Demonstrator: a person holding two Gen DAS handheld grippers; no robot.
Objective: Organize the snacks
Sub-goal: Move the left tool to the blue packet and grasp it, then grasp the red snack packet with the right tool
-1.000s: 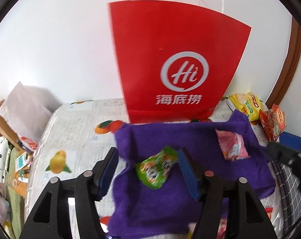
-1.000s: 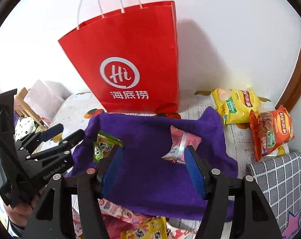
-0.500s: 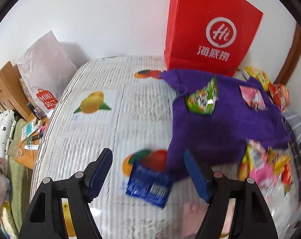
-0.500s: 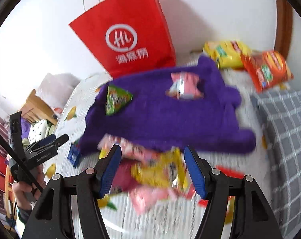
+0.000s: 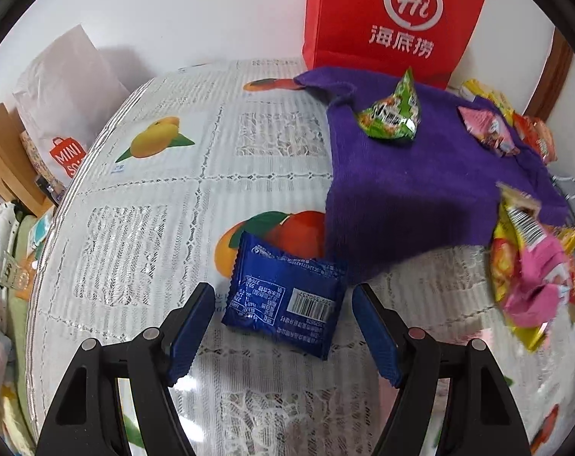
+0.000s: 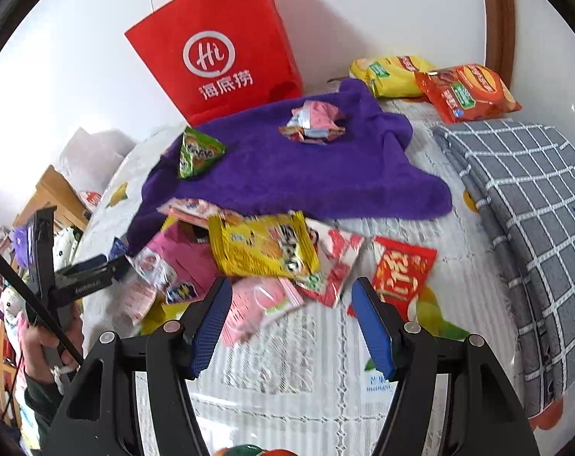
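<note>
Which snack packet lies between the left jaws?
The blue packet, barcode side up on the tablecloth, alone; the others sit on the purple towel or in the pile.

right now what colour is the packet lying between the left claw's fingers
Blue, with a white barcode label: the packet, clearest in the left wrist view.

Blue packet (image 5: 285, 296); purple cloth (image 5: 413, 186).

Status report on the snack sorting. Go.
Left gripper open over the blue packet, not gripping. Right gripper open, empty, above the snack pile. Two packets already on the purple towel. Nothing blocking.
</note>
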